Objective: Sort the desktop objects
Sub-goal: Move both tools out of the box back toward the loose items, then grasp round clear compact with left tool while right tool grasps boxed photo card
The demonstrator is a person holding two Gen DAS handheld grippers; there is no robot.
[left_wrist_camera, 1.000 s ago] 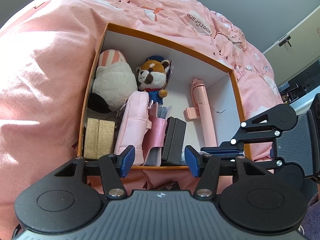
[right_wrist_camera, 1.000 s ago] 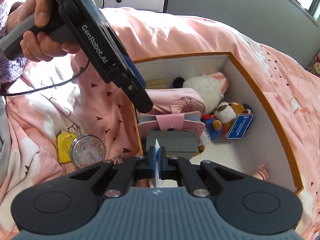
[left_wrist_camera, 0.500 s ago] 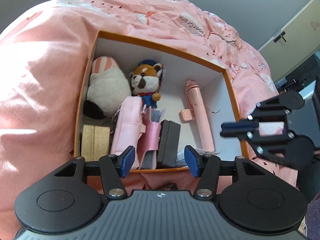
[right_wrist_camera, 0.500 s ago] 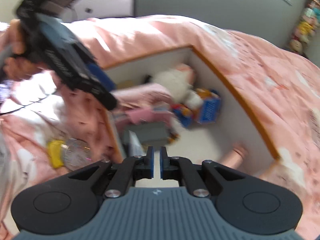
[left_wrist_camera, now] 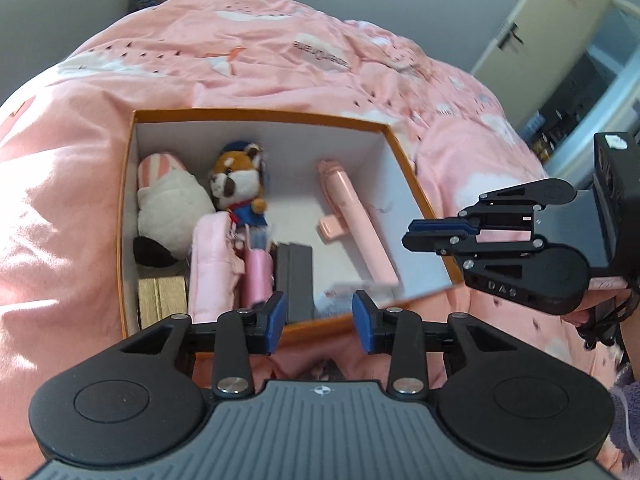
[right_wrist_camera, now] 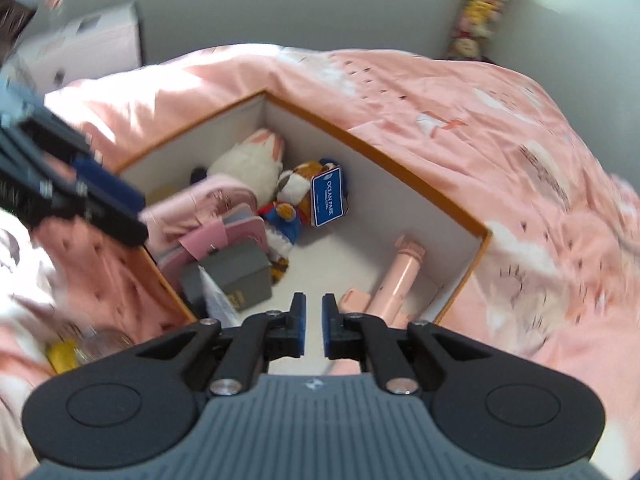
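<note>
An orange-rimmed white box [left_wrist_camera: 256, 112] lies on the pink quilt. Inside it are a white plush rabbit [left_wrist_camera: 168, 208], a red panda plush [left_wrist_camera: 240, 180], a pink pouch [left_wrist_camera: 210, 264], a grey case [left_wrist_camera: 296, 276], a pink selfie stick [left_wrist_camera: 352, 220] and a gold box [left_wrist_camera: 162, 296]. A white card [right_wrist_camera: 218, 300] leans against the grey case [right_wrist_camera: 240, 276]. My left gripper [left_wrist_camera: 319, 322] hovers over the near rim, jaws closing with nothing between them. My right gripper [right_wrist_camera: 314, 320] hangs above the box floor beside the selfie stick [right_wrist_camera: 400, 280], jaws opening a little, empty.
The pink quilt [left_wrist_camera: 80, 200] surrounds the box on all sides. A yellow item [right_wrist_camera: 62, 354] and a glittery round thing [right_wrist_camera: 100, 340] lie on the bed outside the box's left wall. A white cabinet [right_wrist_camera: 92, 48] stands behind the bed.
The right gripper let go of the white card, which now rests in the box by the grey case. Both grippers drew back and up from the box. The left jaws narrowed.
</note>
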